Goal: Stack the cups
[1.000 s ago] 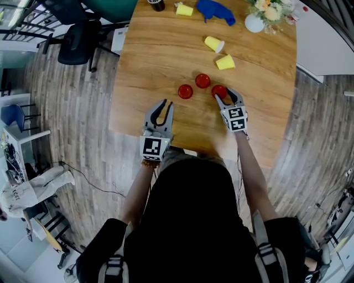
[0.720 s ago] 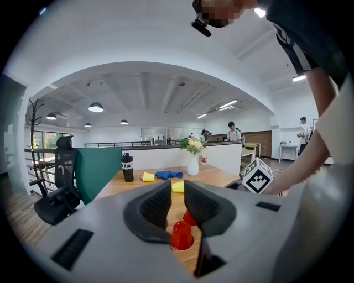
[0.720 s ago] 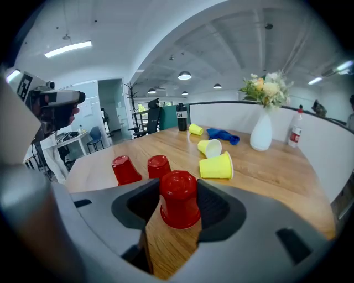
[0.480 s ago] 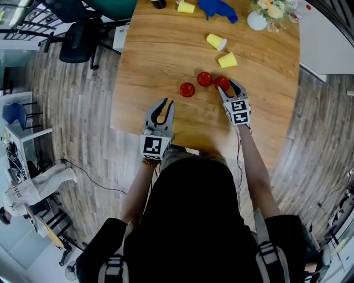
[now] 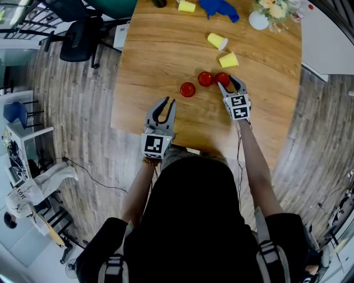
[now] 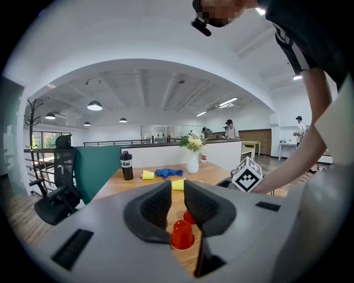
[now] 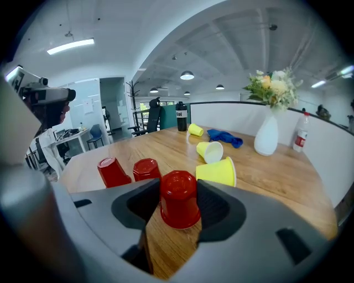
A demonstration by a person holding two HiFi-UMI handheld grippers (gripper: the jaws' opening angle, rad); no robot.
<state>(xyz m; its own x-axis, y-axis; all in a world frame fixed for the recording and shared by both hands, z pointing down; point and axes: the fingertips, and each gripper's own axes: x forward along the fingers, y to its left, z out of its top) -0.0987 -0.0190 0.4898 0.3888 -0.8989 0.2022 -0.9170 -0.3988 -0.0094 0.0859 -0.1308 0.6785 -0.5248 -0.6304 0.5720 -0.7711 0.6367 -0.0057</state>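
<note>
Spanning the view, the wooden worktop (image 5: 149, 50) bore everything. Above its near edge the left gripper (image 5: 169, 101) hung empty, jaws nearly together with a slim gap. The right gripper (image 5: 228, 84) pinched an upturned red cup (image 7: 178, 202) between its jaws, just beside a second red cup (image 5: 206, 78).

Top edge of the head view cuts off a dark cylindrical bottle (image 5: 159, 3) and a crumpled blue cloth (image 5: 218, 8). The right gripper's (image 7: 178, 187) pads (image 7: 212, 208) hide the flanks of an upside-down red plastic cup (image 7: 178, 207); the left gripper's (image 6: 177, 188) pad (image 6: 205, 204) mostly hides another red plastic cup (image 6: 188, 216).
</note>
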